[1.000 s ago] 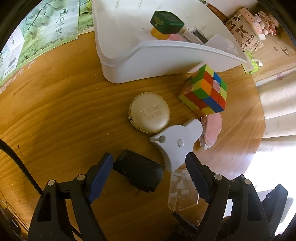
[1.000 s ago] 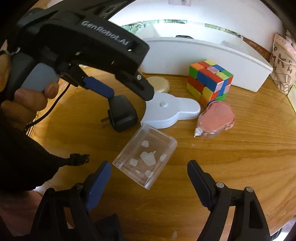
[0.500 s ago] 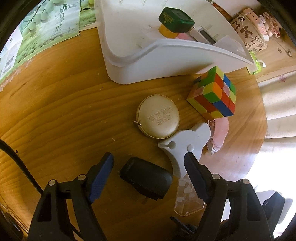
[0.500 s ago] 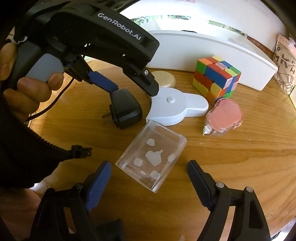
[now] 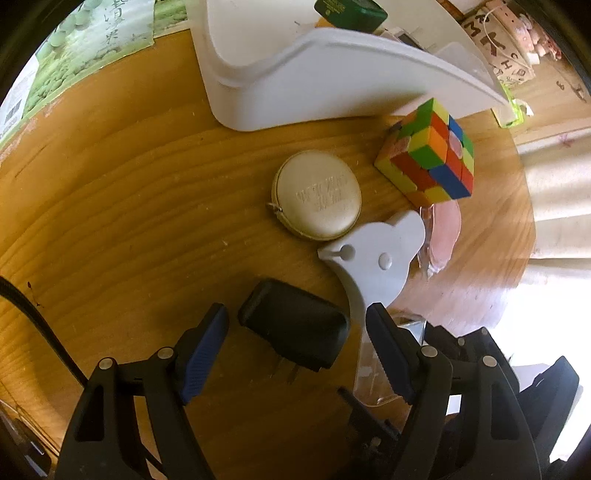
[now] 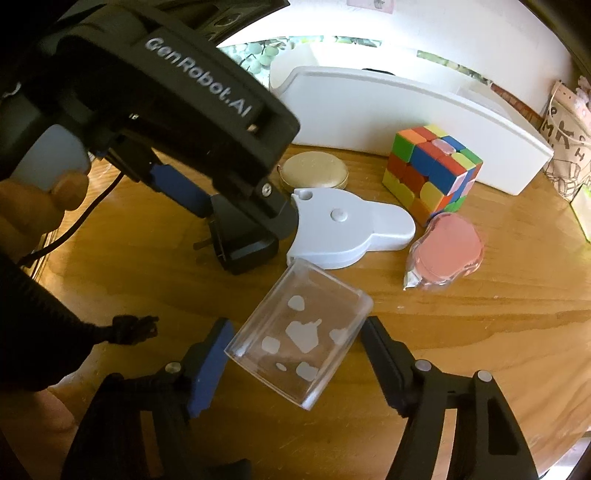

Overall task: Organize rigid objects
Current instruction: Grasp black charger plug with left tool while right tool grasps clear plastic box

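Observation:
My left gripper [image 5: 295, 332] is open and low over the wooden table, its blue-padded fingers on either side of a black plug adapter [image 5: 295, 325] that lies flat. In the right wrist view, my right gripper [image 6: 297, 343] is open around a clear plastic box [image 6: 299, 332] with white stickers. Its fingertips are close to the box's two sides, and I cannot tell if they touch. Beyond lie a grey-white flat paddle-shaped piece [image 6: 347, 232], a gold round tape measure [image 5: 317, 195], a colour cube [image 5: 428, 166] and a pink item in a clear bag [image 6: 447, 251].
A white bin [image 5: 332, 74] stands at the back of the table and holds a green-lidded item [image 5: 351, 11] and other things. A person's hand [image 6: 37, 199] holds the left gripper. A black cable [image 5: 33, 306] runs along the left. The table edge [image 5: 517, 258] drops off at the right.
The left gripper has moved forward, so the adapter now sits between its fingers. The right gripper has come closer to the clear box, and its fingers have narrowed slightly.

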Action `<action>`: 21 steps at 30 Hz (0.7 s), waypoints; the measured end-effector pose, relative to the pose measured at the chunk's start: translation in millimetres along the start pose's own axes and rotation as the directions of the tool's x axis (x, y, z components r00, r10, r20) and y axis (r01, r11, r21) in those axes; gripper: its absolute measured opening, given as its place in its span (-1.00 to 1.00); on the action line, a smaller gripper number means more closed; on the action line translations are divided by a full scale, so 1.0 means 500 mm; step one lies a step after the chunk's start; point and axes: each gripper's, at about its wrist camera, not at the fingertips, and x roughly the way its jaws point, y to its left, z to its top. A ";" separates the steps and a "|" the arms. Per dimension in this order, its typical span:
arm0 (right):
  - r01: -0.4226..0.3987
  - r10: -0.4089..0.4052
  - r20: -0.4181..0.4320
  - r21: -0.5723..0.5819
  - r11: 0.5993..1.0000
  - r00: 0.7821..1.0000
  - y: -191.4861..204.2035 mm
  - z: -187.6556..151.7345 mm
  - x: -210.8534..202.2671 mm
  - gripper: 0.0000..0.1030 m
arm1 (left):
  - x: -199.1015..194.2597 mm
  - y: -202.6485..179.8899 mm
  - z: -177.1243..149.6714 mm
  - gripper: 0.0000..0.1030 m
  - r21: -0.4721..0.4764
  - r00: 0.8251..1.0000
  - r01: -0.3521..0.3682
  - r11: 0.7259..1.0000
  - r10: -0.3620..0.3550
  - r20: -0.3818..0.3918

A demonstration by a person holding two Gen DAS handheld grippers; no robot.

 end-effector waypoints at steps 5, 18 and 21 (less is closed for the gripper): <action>0.006 -0.006 0.003 0.006 1.000 1.000 0.004 0.004 0.000 0.30 | 0.001 0.001 -0.005 0.55 0.007 1.000 -0.022 1.000 0.022 -0.009; 0.056 -0.055 -0.013 0.045 0.997 0.998 -0.014 0.003 -0.020 0.23 | 0.025 -0.064 -0.009 0.56 0.093 0.988 -0.152 0.984 0.154 -0.020; 0.064 -0.064 -0.011 0.058 0.996 0.998 -0.007 -0.002 -0.039 0.22 | 0.029 -0.080 -0.001 0.56 0.120 0.981 -0.189 0.975 0.192 -0.017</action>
